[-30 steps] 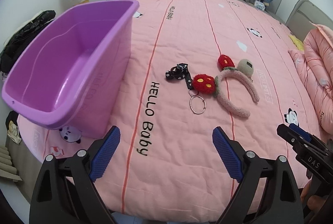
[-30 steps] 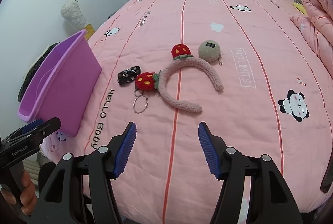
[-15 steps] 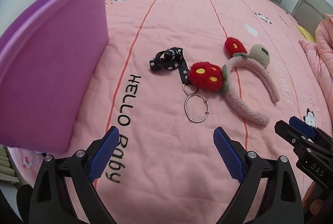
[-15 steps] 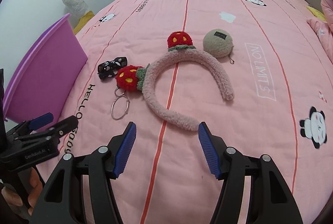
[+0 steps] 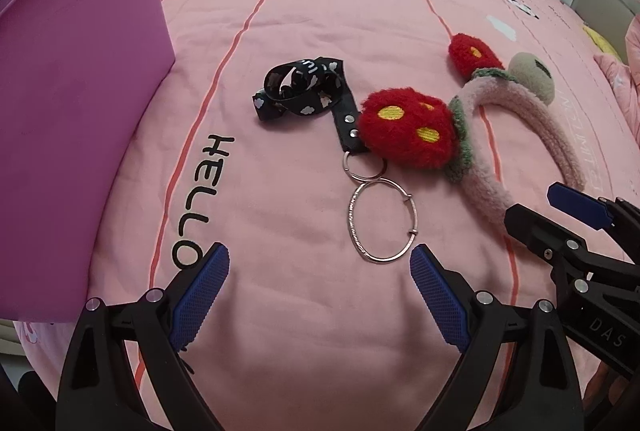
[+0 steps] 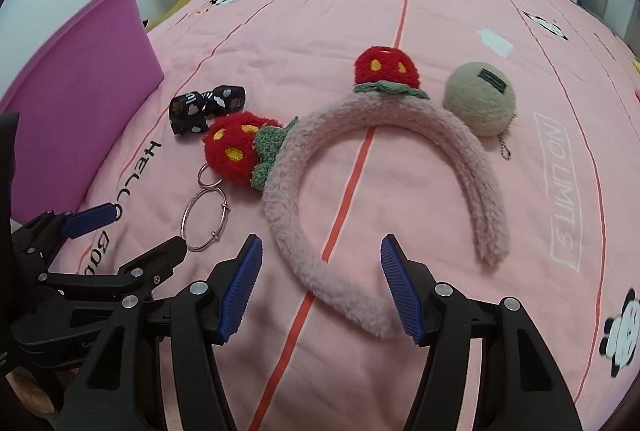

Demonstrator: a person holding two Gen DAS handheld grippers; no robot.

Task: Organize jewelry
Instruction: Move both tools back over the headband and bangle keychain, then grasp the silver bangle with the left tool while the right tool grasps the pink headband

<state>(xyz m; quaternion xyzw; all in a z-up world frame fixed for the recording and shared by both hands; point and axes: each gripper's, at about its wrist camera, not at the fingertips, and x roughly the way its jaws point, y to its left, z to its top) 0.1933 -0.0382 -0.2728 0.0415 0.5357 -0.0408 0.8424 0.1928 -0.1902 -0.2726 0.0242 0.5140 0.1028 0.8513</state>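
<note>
"HELLO" is printed in black on the pink bedspread [image 5: 280, 11], at about nine o'clock in the left wrist view. In the right wrist view, "NO LIMITS" is read in white within a printed frame on the bedspread at three o'clock. "DAS" is seen on the right gripper [image 5: 560, 215] body, at four o'clock in the left wrist view.
</note>
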